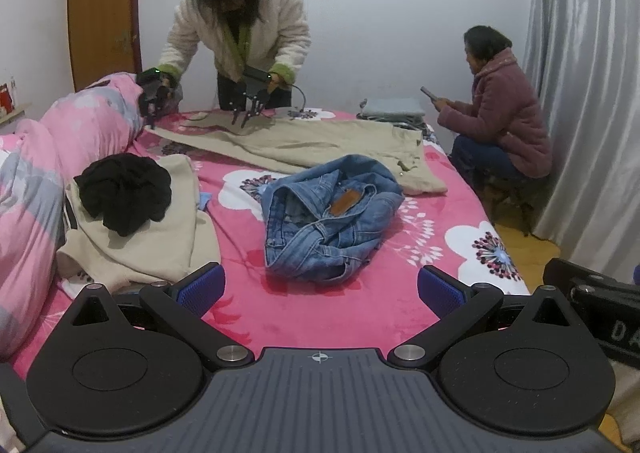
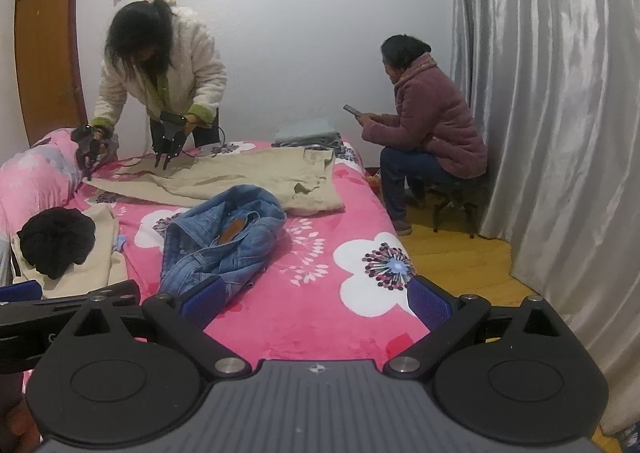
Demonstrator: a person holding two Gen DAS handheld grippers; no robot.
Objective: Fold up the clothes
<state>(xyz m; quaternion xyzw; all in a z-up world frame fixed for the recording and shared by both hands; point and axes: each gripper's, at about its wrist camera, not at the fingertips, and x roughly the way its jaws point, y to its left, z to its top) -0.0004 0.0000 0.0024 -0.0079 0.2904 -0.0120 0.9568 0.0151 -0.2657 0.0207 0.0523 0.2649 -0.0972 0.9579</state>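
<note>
Two grippers hang low over the near end of the pink flowered bed. The left gripper has its blue fingers spread wide and holds nothing. The right gripper is spread wide and bare too. Crumpled blue jeans lie on the bed just past the left gripper. Beige trousers lie flat farther back.

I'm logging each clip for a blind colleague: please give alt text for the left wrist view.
The open left gripper hovers over a pink floral bedspread, pointed at a crumpled blue denim garment. Across the bed, a person in a white fleece jacket spreads a long beige garment with two grippers; another person sits at right holding a phone.
</note>
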